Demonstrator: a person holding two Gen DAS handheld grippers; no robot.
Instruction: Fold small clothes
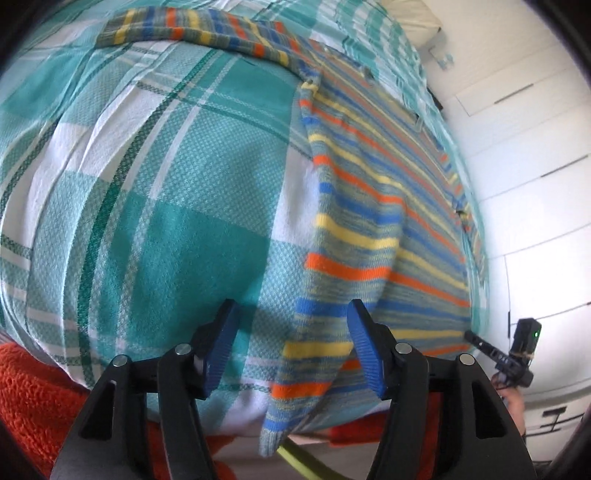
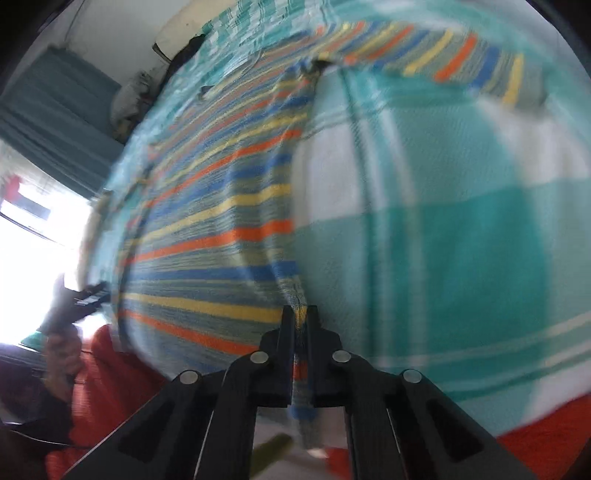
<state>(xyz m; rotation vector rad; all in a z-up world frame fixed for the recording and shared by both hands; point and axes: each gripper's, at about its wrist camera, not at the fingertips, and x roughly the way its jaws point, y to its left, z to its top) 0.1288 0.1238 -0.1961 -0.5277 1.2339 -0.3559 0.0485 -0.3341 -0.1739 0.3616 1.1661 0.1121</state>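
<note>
A small striped knit sweater [image 1: 376,221], in orange, blue, yellow and grey-green, lies spread on a teal-and-white plaid bedsheet [image 1: 166,177]. One sleeve [image 1: 207,29] stretches out at the far side. My left gripper [image 1: 291,325] is open, its blue pads either side of the sweater's near left hem corner, which hangs over the bed edge. My right gripper [image 2: 300,321] is shut on the sweater's [image 2: 221,221] near right hem edge. The other sleeve [image 2: 450,51] lies at the far right. The right gripper also shows in the left wrist view [image 1: 513,354].
An orange fleece blanket [image 1: 33,387] lies under the sheet at the near edge. White cabinet doors [image 1: 535,166] stand to the right. A bright window [image 2: 33,236] and a teal curtain [image 2: 55,110] are to the left. The right wrist view is motion-blurred.
</note>
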